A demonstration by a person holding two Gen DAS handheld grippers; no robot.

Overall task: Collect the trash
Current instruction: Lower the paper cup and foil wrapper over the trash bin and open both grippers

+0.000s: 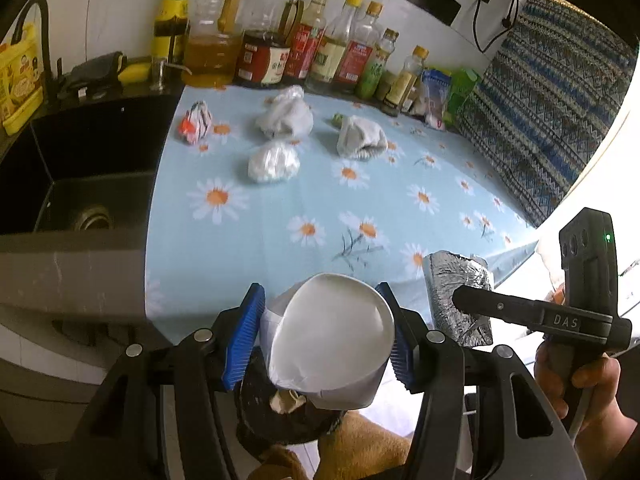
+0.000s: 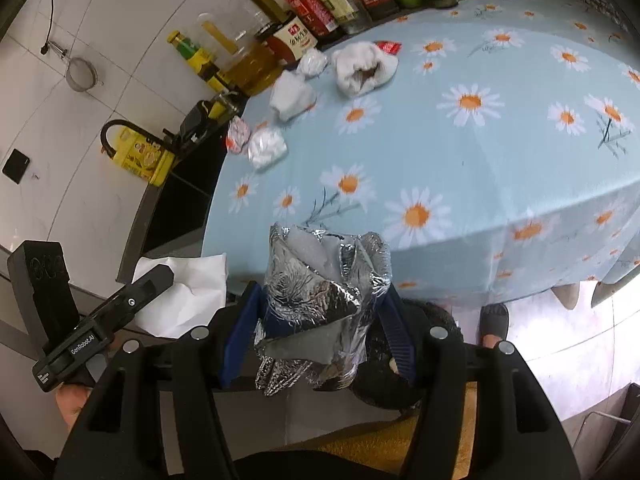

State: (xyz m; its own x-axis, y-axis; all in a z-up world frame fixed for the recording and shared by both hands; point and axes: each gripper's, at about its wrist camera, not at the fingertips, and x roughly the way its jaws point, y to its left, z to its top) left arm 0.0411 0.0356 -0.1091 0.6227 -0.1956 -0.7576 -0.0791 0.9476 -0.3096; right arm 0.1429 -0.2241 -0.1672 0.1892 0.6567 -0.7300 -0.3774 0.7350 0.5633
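Note:
My left gripper [image 1: 326,334] is shut on a squashed white paper cup [image 1: 332,332], held off the near edge of the table above a dark bin [image 1: 280,416]. My right gripper [image 2: 320,320] is shut on a crumpled silver foil bag [image 2: 320,304]; it also shows in the left wrist view [image 1: 456,296], just right of the cup. On the daisy tablecloth [image 1: 360,208] lie a red-and-white wrapper [image 1: 195,122], several white plastic and tissue wads [image 1: 274,162] and an open white wad with a dark inside [image 1: 360,138]. The paper cup also shows in the right wrist view [image 2: 180,292].
A black sink [image 1: 80,184] lies left of the table. Several oil and sauce bottles [image 1: 280,40] line the back wall. A patterned blue cloth [image 1: 552,112] hangs at the right. A sandalled foot [image 2: 494,322] stands on the floor by the table.

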